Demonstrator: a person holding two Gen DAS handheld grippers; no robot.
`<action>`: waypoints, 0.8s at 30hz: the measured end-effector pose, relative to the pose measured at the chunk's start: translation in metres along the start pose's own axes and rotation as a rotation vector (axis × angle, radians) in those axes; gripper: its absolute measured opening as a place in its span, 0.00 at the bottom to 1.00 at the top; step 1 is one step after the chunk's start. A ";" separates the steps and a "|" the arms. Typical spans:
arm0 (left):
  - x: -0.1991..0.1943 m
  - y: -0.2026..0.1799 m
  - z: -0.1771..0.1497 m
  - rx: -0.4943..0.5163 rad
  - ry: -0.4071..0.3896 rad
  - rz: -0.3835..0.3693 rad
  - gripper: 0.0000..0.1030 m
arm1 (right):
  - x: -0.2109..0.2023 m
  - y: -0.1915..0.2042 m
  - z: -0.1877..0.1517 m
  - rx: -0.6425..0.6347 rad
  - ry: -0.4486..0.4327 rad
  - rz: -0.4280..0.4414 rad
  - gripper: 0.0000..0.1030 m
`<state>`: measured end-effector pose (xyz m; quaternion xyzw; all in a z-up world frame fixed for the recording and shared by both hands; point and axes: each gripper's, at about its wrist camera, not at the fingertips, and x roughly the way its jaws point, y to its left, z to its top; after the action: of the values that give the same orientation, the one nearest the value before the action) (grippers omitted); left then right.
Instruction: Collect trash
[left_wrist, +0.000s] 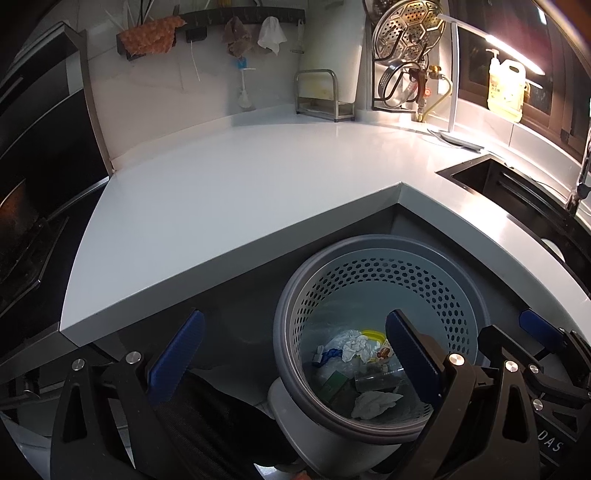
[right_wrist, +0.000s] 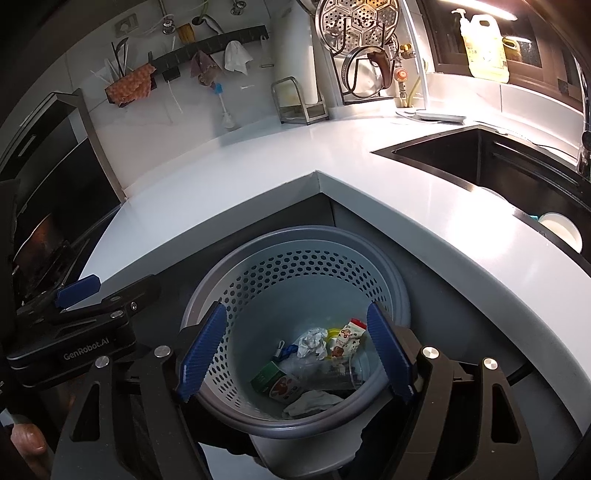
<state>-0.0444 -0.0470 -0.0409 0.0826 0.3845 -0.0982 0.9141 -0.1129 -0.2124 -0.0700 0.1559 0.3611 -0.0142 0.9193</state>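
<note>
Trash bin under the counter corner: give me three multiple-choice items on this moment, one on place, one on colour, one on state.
1. Where does the perforated bin stand?
A. in the sink
B. below the corner of the white counter
C. on the counter

2. What colour are the finger pads of the right gripper?
A. blue
B. red
C. white

3. What is the state of the right gripper?
A. shut on a carton
B. shut and empty
C. open, holding nothing

Answers:
1 B: the bin sits on the floor, lower than the counter edge.
2 A: both ribbed pads are blue.
3 C: its fingers stand wide apart over the bin, with the crumpled tissue and milk carton lying down inside.
</note>
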 end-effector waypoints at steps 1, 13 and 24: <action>-0.001 0.000 0.000 -0.001 -0.002 0.001 0.94 | 0.000 0.000 0.000 -0.001 0.000 0.000 0.73; 0.000 0.001 0.000 -0.002 0.004 0.001 0.94 | 0.002 0.000 -0.001 -0.001 0.007 0.002 0.73; 0.002 0.002 -0.001 -0.007 0.013 0.001 0.94 | 0.003 0.001 -0.002 -0.001 0.009 0.003 0.73</action>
<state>-0.0436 -0.0450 -0.0431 0.0804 0.3906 -0.0959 0.9120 -0.1116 -0.2109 -0.0730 0.1560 0.3652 -0.0120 0.9177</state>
